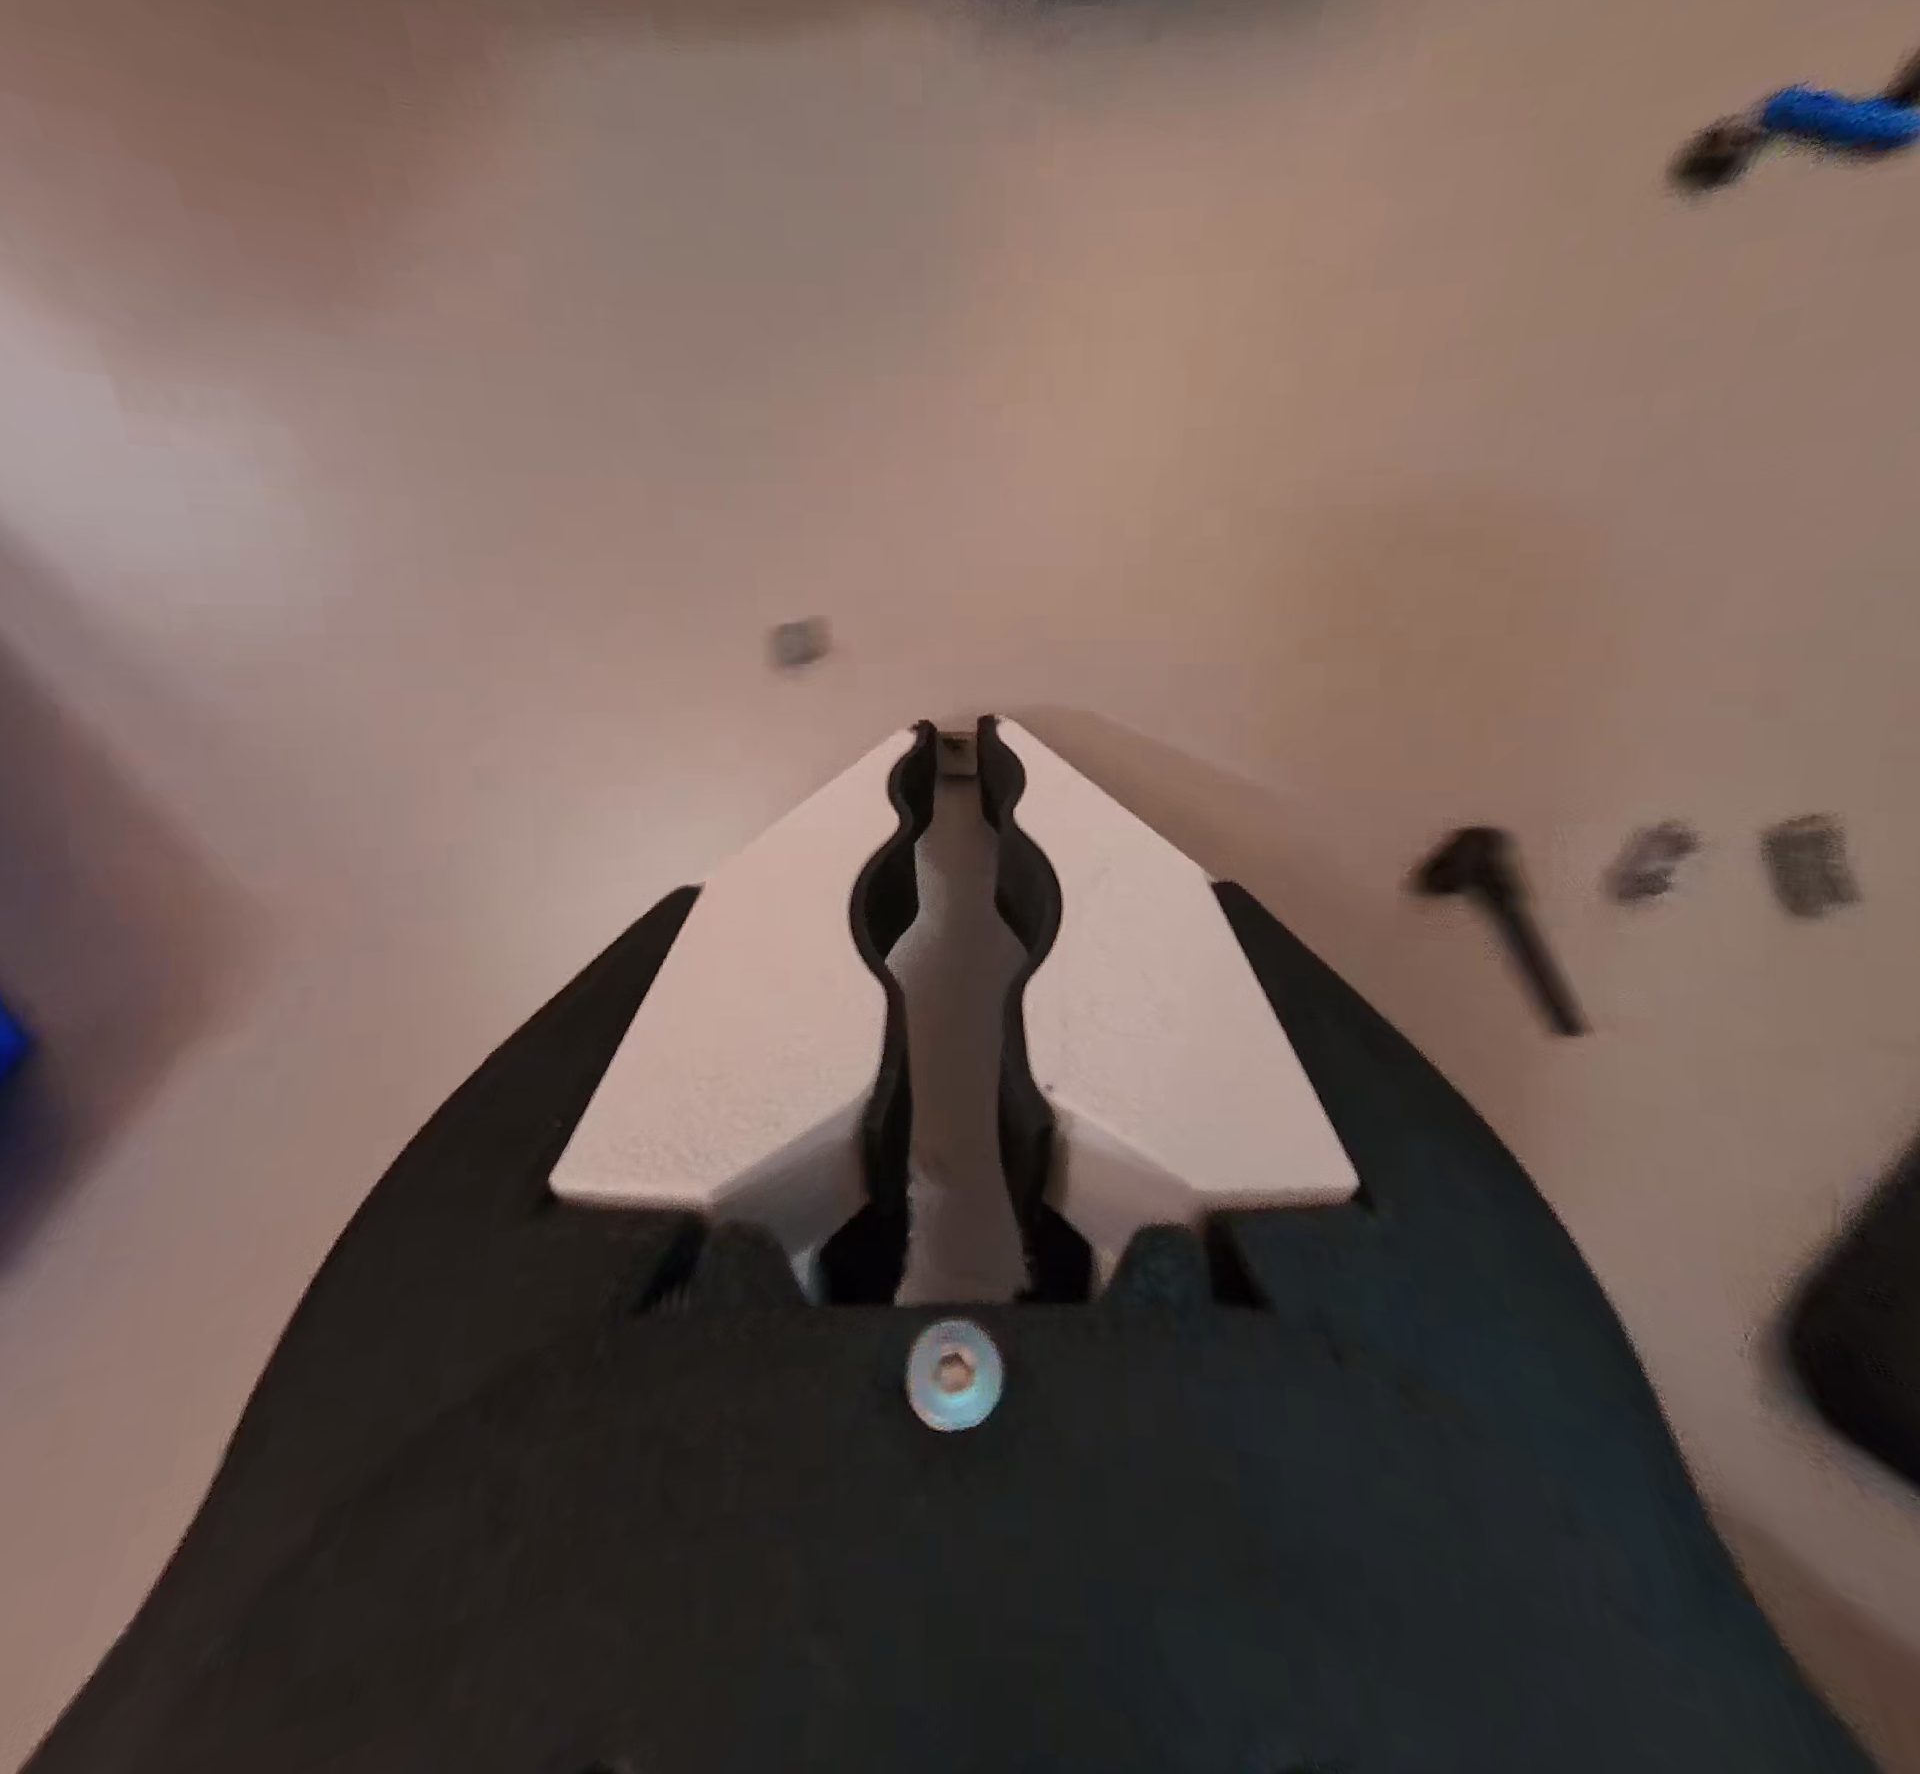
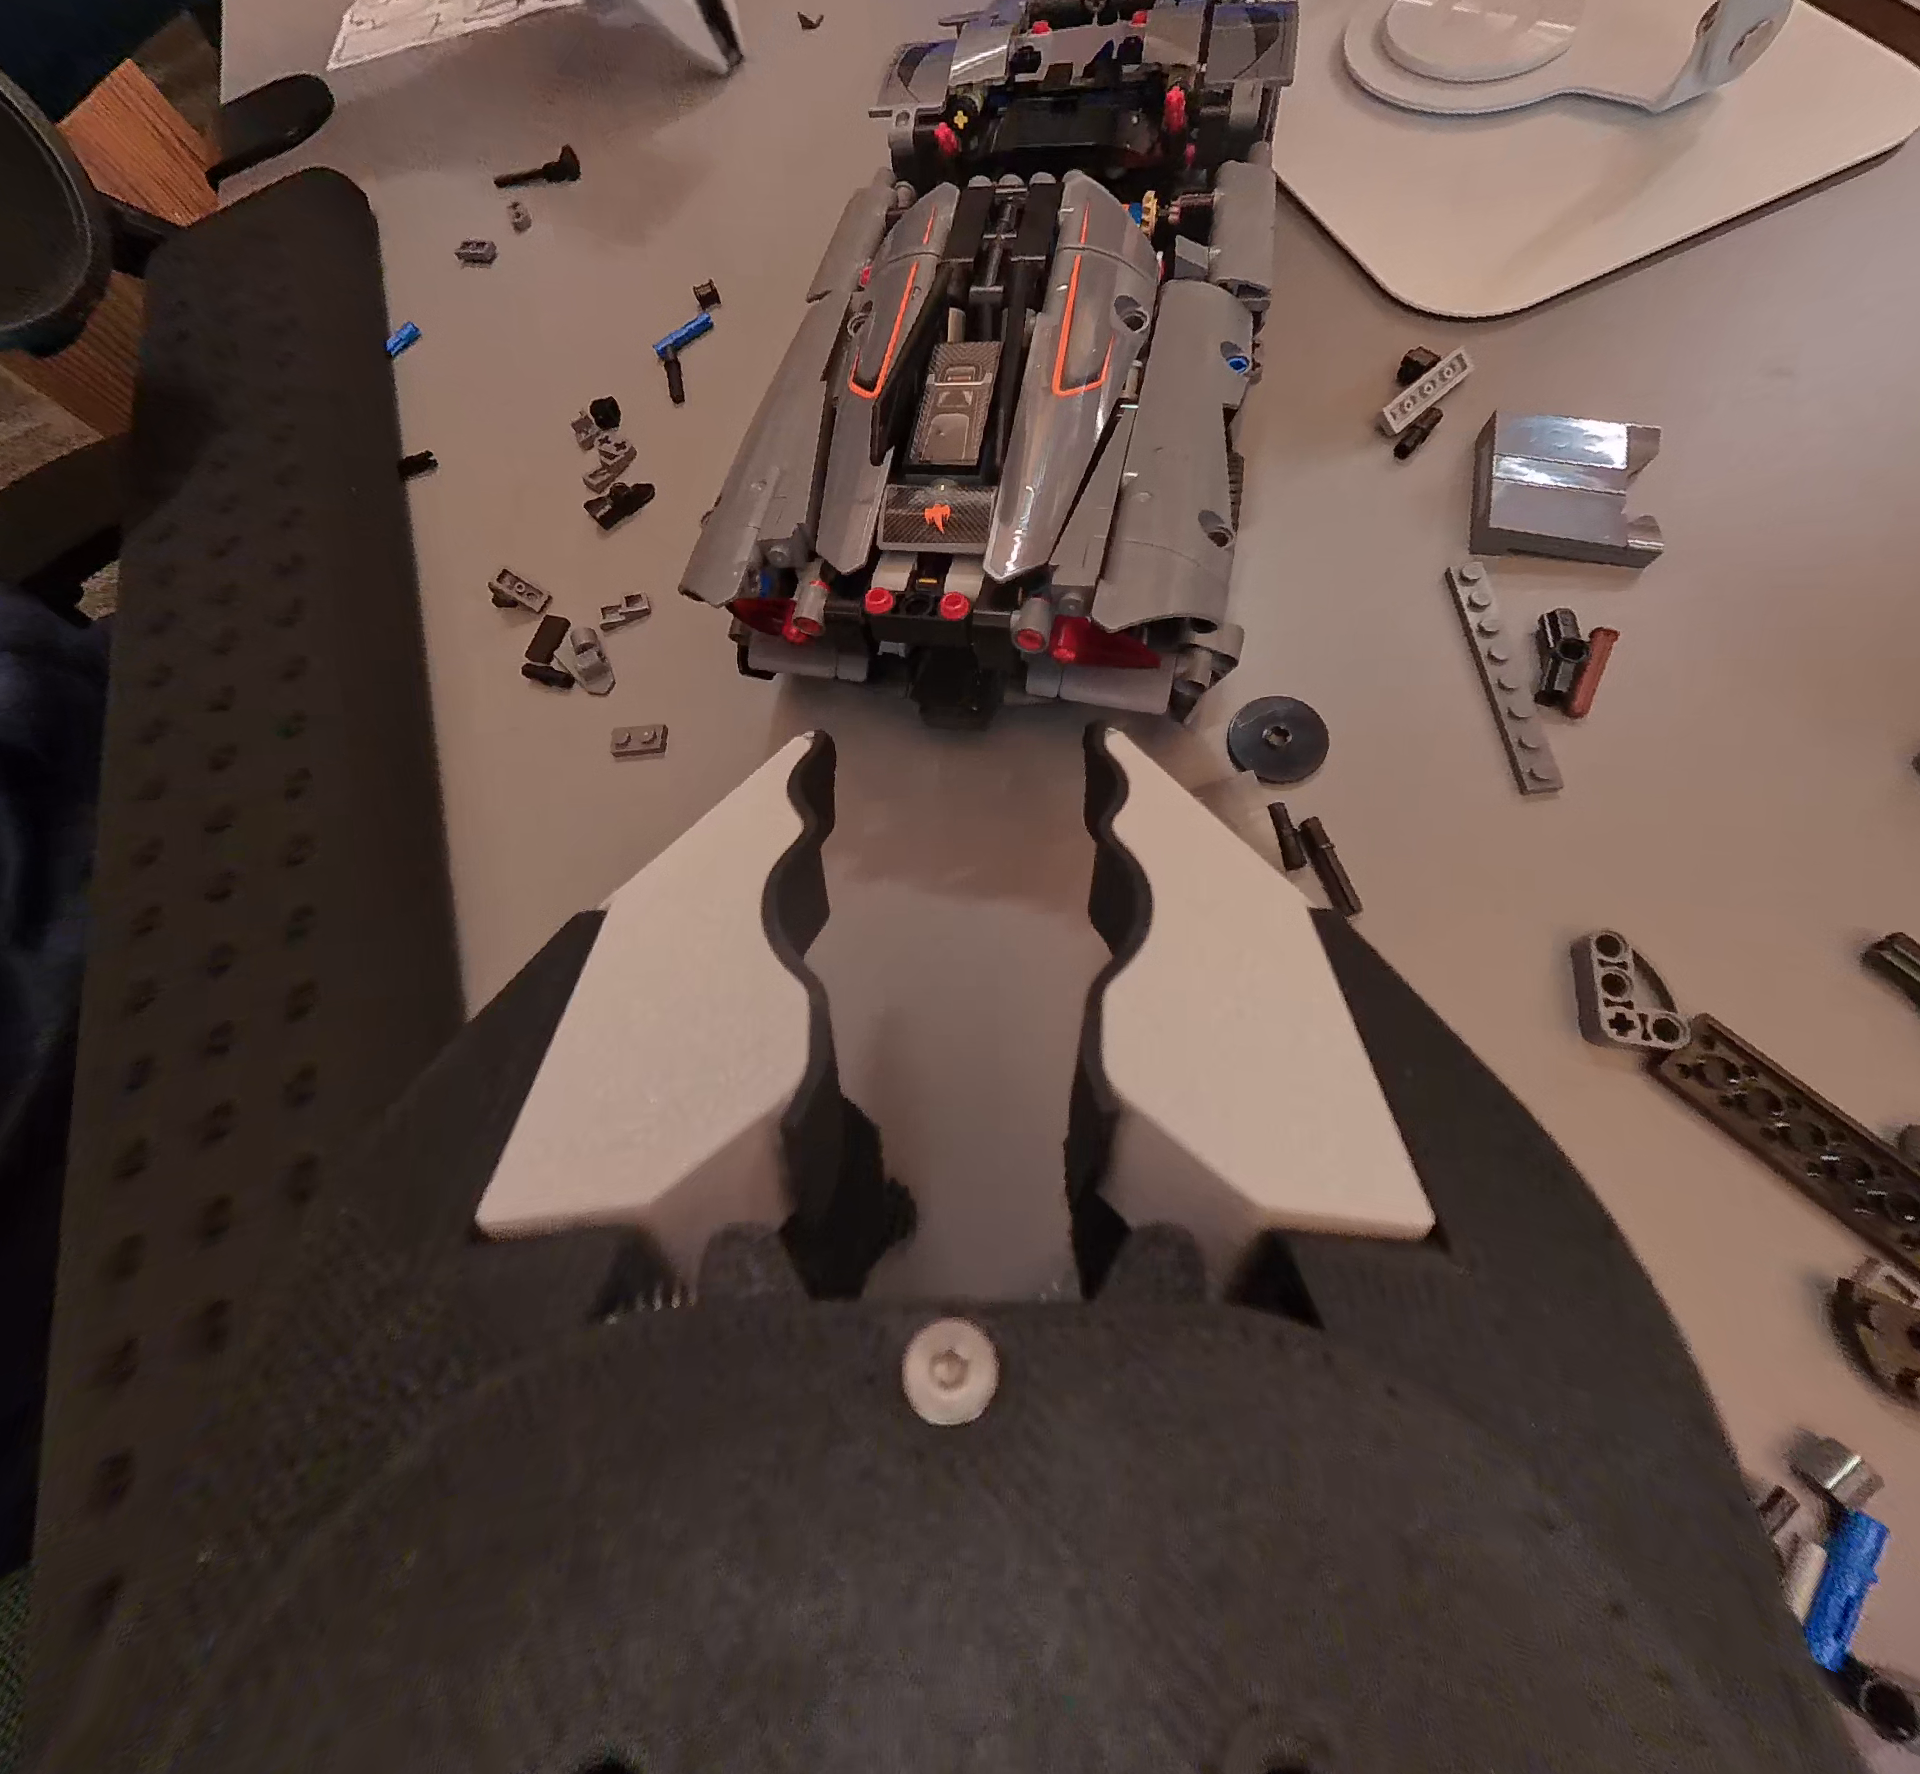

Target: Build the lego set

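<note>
Two grippers are at work: the left gripper [image 1: 957, 735] is clenched on a tiny grey piece [image 1: 957, 756] pinched at its very tips, though blur makes the piece's shape hard to tell, while the right gripper [image 2: 956, 737] hangs released, jaws spread, just short of the car's near end. The grey lego car [image 2: 1003, 374] sits mid-table [image 2: 582, 124], its long axis running straight away from the right gripper, red-studded end nearest. It looks rigid at the chassis but fragile at the clipped-on panels, so holding low across the body sides seems safest. The held piece is likely light and slippery, easy to flick loose. Loose small parts [image 2: 582, 467] lie to the car's left, a long grey plate [image 2: 1503, 677] to its right.
</note>
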`<action>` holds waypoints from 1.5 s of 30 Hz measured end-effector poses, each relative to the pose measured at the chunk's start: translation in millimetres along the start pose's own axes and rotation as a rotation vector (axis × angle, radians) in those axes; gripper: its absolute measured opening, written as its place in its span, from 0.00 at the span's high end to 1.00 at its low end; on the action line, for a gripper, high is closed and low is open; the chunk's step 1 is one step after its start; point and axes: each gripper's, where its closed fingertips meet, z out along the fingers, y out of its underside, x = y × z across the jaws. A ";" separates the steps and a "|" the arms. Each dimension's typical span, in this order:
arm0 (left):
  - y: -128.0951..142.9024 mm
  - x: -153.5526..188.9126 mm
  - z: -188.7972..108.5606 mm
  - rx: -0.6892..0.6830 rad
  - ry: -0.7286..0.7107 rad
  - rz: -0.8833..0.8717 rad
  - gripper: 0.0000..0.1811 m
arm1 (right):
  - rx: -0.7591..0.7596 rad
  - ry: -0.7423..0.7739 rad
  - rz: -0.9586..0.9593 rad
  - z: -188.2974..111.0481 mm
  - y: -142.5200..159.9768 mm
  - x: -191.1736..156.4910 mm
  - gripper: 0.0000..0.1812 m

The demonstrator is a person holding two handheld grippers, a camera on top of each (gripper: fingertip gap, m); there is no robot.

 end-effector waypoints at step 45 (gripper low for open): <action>-21.7 -44.6 -1.2 0.081 -0.112 -0.022 0.79 | -0.016 -0.014 0.017 -0.2 10.1 2.6 0.76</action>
